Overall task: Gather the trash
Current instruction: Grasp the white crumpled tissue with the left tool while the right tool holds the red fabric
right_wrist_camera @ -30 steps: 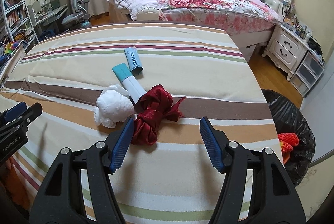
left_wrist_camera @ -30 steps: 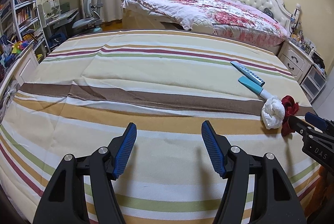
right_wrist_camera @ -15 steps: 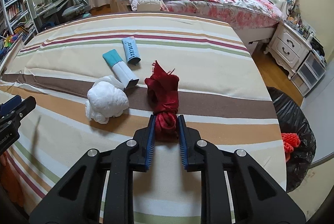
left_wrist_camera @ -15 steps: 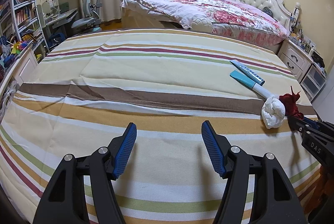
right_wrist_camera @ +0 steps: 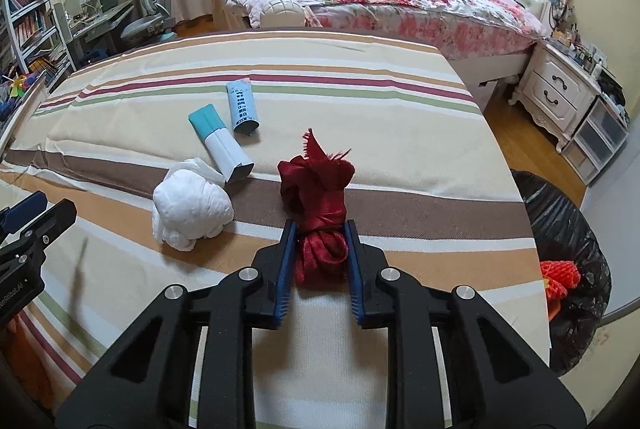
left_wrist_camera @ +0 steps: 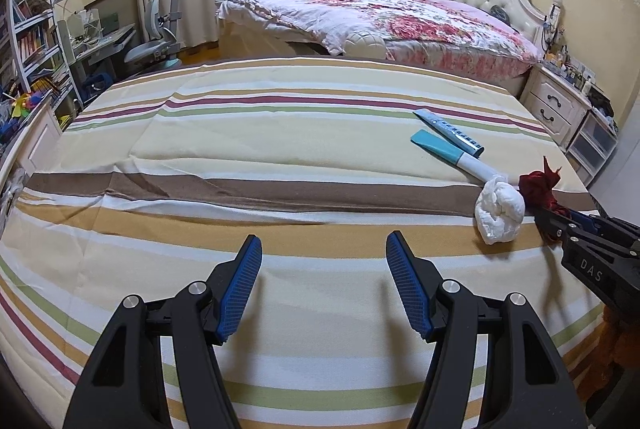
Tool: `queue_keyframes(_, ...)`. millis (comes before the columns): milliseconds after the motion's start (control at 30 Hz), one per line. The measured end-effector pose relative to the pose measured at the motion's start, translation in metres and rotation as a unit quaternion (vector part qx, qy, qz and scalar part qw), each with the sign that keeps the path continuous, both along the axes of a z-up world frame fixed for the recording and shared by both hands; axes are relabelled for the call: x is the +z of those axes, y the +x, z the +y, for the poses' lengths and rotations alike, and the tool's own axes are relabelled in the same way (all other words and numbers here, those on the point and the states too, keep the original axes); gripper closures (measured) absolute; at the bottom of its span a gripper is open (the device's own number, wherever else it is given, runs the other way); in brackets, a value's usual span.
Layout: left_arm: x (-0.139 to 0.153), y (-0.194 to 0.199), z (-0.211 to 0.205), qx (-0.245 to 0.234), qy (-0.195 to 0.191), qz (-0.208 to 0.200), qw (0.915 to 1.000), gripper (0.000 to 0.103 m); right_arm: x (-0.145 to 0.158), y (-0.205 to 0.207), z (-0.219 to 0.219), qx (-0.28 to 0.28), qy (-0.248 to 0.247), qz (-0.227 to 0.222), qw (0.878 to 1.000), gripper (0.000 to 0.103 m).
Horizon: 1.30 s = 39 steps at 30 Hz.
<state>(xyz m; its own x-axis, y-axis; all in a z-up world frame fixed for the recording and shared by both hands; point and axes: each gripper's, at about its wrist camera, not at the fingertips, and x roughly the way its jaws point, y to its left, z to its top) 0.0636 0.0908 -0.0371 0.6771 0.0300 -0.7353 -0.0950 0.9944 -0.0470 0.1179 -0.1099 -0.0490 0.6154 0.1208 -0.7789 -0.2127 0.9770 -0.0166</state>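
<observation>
The right tool [right_wrist_camera: 319, 249] is pinching the red ribbon bundle [right_wrist_camera: 318, 197] at its lower half, low centre of the right wrist frame, just above the striped bed [right_wrist_camera: 400, 101]. I'd lift it straight up before swinging right to the black trash bag [right_wrist_camera: 560, 229] at the frame's right edge, so the loose frayed end clears the white wad [right_wrist_camera: 192, 205]. The left tool [left_wrist_camera: 324, 289] hangs level over bare sheet, its fingers spread wide, holding nothing.

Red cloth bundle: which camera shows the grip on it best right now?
The right wrist view: the red cloth bundle sits centred, pinched between both pads of the right gripper. The left wrist view catches only its top at the far right edge, the grip hidden.
</observation>
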Motion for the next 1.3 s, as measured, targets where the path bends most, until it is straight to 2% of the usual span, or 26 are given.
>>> queue_keyframes(167, 0.001, 0.002, -0.023, -0.026, -0.006, -0.004, 0.9996, 0.040, -0.001, -0.004, -0.020, -0.021, -0.013, -0.007, 1.000, 0.080)
queue_keyframes(367, 0.001, 0.005, -0.054, -0.057, 0.009, -0.008, 0.9983, 0.040, -0.001, -0.005, -0.052, -0.055, 0.002, -0.008, 0.998, 0.080)
queue_keyframes(433, 0.001, 0.006, -0.062, -0.065, 0.009, -0.011, 0.9978, 0.036, -0.001, -0.003, -0.059, -0.062, 0.009, -0.007, 0.998, 0.080)
queue_keyframes(633, 0.002, 0.009, -0.086, -0.082, 0.019, -0.019, 0.9962, 0.034, -0.002, -0.002, -0.066, -0.060, 0.024, -0.008, 0.998, 0.080)
queue_keyframes(800, -0.001, 0.018, -0.103, -0.089, 0.039, -0.016, 0.9951, 0.034, -0.003, -0.001, -0.069, -0.056, 0.036, -0.008, 0.998, 0.080)
queue_keyframes(1000, -0.004, 0.033, -0.107, -0.073, 0.046, -0.005, 0.9963, 0.034, -0.002, -0.001, -0.070, -0.054, 0.044, -0.008, 0.998, 0.080)
queue_keyframes(1167, -0.007, 0.041, -0.109, -0.077, 0.045, 0.004, 0.9960, 0.048, -0.002, -0.001, -0.070, -0.054, 0.040, -0.010, 0.998, 0.079)
queue_keyframes(1300, -0.008, 0.038, -0.116, -0.097, 0.054, 0.003, 0.9938, 0.067, -0.003, -0.002, -0.067, -0.053, 0.032, -0.012, 0.998, 0.079)
